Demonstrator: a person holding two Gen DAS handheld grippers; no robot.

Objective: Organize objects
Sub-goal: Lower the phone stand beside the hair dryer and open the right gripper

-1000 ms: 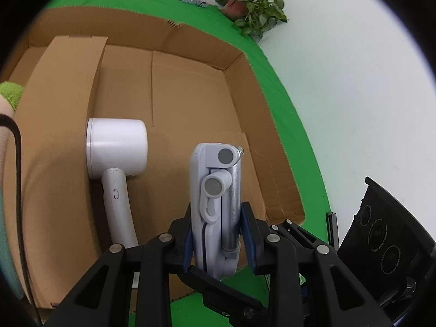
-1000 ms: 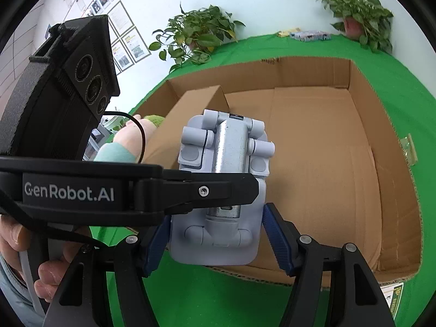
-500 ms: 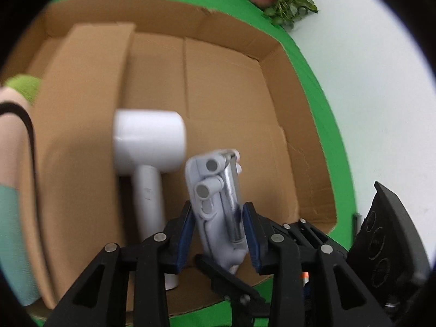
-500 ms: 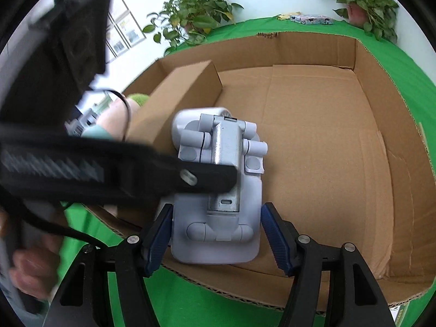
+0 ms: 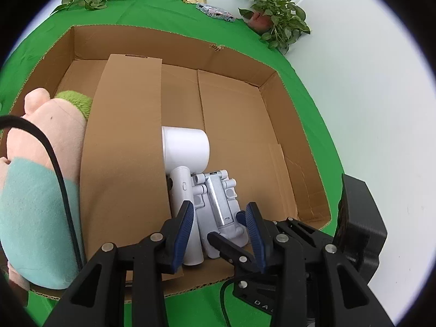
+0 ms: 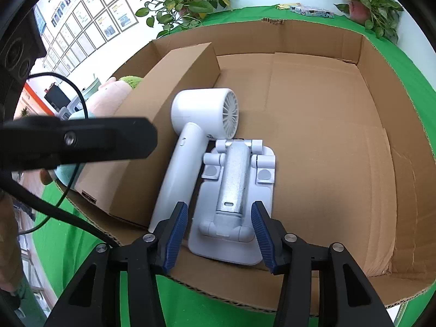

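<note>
Lying flat on the floor of the cardboard box (image 6: 340,125), the folding stand (image 6: 234,199) sits directly ahead of the right gripper (image 6: 218,229), between its blue pads but with a visible gap on each side; those jaws are closing, yet nothing is pinched. The left gripper (image 5: 219,231) hovers over the same stand (image 5: 218,204), its jaws opening and clear of it, the pads touching nothing.

As a judgement on progress: the stand looks delivered into the box, resting just to the right of the white hair dryer (image 6: 201,136), whose handle runs alongside it. A plush toy (image 5: 46,163) occupies the compartment beyond the cardboard divider (image 5: 122,150), to the left of both claws. So three items appear stowed. No loose objects show in either view apart from small packets (image 5: 215,12) at the far edge of the green cloth (image 5: 163,8), well away from the claws; whether those belong to the task cannot be told.

The stand's long axis runs straight away from the right claw, base plate nearest the pads, hinged end pointing toward the far wall, with its metal arm folded down along that line. The dryer's handle lies roughly parallel, its round head at the far end with the grille facing right.
</note>
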